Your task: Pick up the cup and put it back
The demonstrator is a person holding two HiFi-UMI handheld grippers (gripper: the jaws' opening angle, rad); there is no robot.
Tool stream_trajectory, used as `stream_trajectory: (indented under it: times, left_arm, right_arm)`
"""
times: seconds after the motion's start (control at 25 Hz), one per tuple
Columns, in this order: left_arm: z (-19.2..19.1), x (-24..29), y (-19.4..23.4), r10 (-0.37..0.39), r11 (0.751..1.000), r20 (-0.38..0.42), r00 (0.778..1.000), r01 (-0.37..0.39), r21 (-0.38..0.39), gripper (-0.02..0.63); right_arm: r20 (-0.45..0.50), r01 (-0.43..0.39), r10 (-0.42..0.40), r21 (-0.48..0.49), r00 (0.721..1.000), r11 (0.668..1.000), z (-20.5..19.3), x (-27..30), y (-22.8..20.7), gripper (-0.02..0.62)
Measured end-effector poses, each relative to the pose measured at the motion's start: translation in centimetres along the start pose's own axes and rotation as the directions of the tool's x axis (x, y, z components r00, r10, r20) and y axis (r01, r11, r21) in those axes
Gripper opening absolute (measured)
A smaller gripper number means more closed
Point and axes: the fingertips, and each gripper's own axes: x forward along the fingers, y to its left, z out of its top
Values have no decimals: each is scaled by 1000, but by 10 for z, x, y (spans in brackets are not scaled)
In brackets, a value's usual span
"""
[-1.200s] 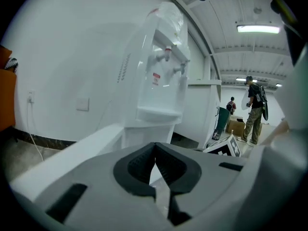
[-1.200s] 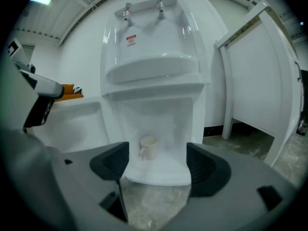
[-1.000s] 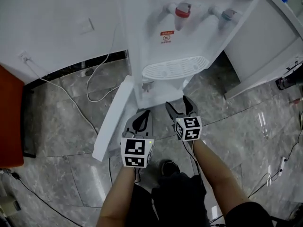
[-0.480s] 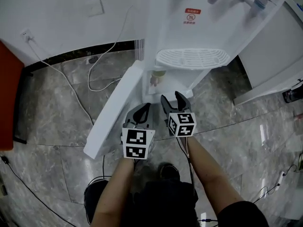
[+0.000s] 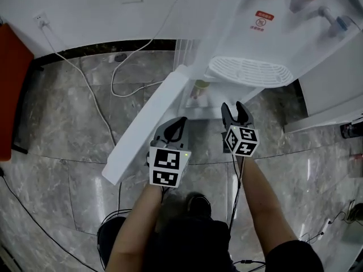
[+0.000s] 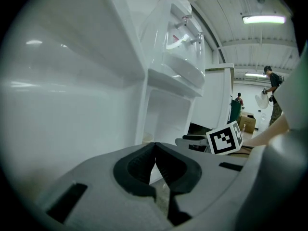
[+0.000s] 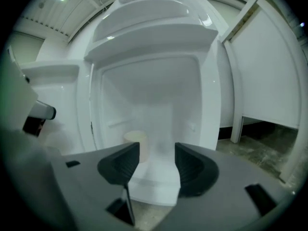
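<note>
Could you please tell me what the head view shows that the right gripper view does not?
Only the head view shows the wall socket and the person's forearms. Only the right gripper view shows the cabinet's back wall behind the cup. Both show the cup, the dispenser and the right gripper, its empty jaws apart after just closing partway.

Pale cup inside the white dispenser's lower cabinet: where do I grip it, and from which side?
Take the pale cylindrical cup across its round side wall at mid-height, coming level through the open front: it stands upright and the white cabinet's walls close the other sides. It sits left of the right gripper, whose jaws have just been closing with nothing between them.
</note>
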Motion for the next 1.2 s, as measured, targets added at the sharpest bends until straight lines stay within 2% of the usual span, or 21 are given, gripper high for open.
stream_trajectory:
  times: [0.12,0.24,0.32,0.56,0.72,0.84,1.12,1.2]
  left_arm:
    - [3,1,1,8,1000,-1,1000,-8,-11,11]
    - [3,3,0,7,1000,-3,1000,-7,6,10]
    - [0,3,-3,1,1000,-6,1000,-1,10,11]
    - [-11,3,5,9,1000,4,1000,-9,-30,11]
    - [-9,5,4,-4,1000,14,1000,4,-9,11]
    - [-7,5,5,-7,1000,20,1000,7,5,11]
    - [-17,6,8,-2,1000,-8,1000,3,31,11]
    - [-19,7,7,-7,999,-12,1000,8,43,11]
  right_arm:
    - [-58,-69,71,32,996,997,-3,19,8,274]
    - [-95,-160,158,-17,983,987,-6,41,51,299]
    - [-104,-170,167,-23,981,985,-12,53,72,298]
    - [-131,-100,95,-29,987,995,-35,79,95,280]
    - [-127,-72,67,-39,990,997,-38,85,99,183]
    - [-127,-64,56,-61,990,996,-39,88,103,165]
    - [-121,-12,8,-39,993,999,-48,92,86,151]
    - [-122,19,-22,-27,992,999,-49,92,75,112]
